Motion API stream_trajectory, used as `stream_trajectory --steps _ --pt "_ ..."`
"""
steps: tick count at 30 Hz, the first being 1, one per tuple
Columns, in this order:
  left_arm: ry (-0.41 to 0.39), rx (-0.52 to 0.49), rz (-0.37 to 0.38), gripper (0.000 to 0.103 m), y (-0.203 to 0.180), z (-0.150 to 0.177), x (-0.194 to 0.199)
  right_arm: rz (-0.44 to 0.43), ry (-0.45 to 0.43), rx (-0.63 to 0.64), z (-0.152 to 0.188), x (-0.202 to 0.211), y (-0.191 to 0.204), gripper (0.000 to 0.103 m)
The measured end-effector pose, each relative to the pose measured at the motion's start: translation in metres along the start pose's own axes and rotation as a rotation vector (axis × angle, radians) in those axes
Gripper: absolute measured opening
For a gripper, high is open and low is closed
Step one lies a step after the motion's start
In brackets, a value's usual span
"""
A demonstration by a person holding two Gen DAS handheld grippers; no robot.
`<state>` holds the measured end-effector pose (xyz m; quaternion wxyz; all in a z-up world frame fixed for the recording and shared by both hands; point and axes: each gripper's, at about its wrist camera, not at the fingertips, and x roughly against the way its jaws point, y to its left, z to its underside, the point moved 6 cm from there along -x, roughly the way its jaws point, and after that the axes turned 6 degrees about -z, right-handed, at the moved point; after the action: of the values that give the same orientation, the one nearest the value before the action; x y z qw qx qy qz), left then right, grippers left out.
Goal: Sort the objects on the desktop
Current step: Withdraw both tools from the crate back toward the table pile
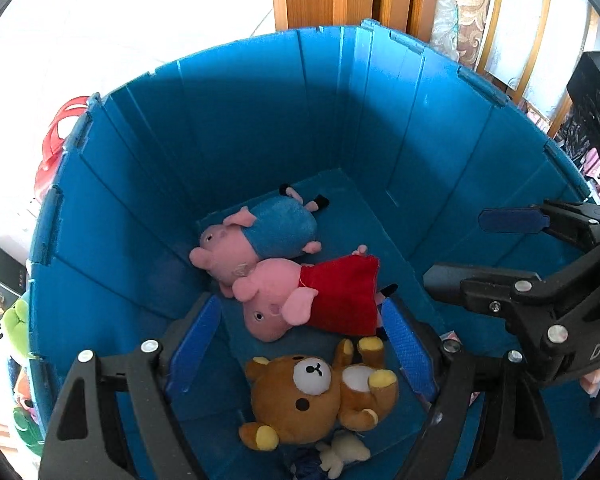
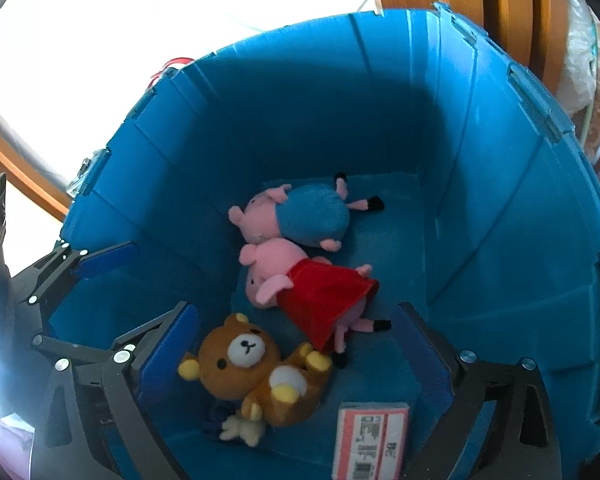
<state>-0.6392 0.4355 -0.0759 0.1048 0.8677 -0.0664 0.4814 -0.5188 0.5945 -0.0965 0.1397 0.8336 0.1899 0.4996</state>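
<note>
Bin (image 1: pixel 260 128): blue crate holds bear plush (image 1: pixel 320 392), two pig plushes (image 1: pixel 308 300), labelled box (image 2: pixel 370 440).
Left gripper (image 1: pixel 300 344): jaws wide, empty.
Right gripper (image 2: pixel 296 360): jaws wide, empty.
Remaining: cannot tell; desktop unseen.

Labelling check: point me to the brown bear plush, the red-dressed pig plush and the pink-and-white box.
brown bear plush (image 1: pixel 312 376), left wrist view, white muzzle
red-dressed pig plush (image 2: pixel 324 292), right wrist view, red dress
pink-and-white box (image 2: pixel 370 440), right wrist view, label face
</note>
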Motion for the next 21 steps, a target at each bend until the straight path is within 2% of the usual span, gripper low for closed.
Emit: stream_trajectory --steps 7,12,16,21 --pt "-0.118 0.080 -0.016 0.083 0.024 -0.004 0.050 0.007 -0.120 0.054 -0.004 0.042 0.023 0.102" --pt "-0.216 0.124 -0.016 0.083 0.045 0.008 0.099 0.015 -0.198 0.119 0.009 0.074 0.060 0.102" --pt "-0.317 0.166 -0.044 0.083 0.069 0.032 0.142 0.018 -0.261 0.176 0.022 0.097 0.096 0.103" --pt "-0.435 0.242 -0.097 0.084 0.111 0.081 0.197 -0.018 -0.334 0.256 0.045 0.115 0.152 0.103"
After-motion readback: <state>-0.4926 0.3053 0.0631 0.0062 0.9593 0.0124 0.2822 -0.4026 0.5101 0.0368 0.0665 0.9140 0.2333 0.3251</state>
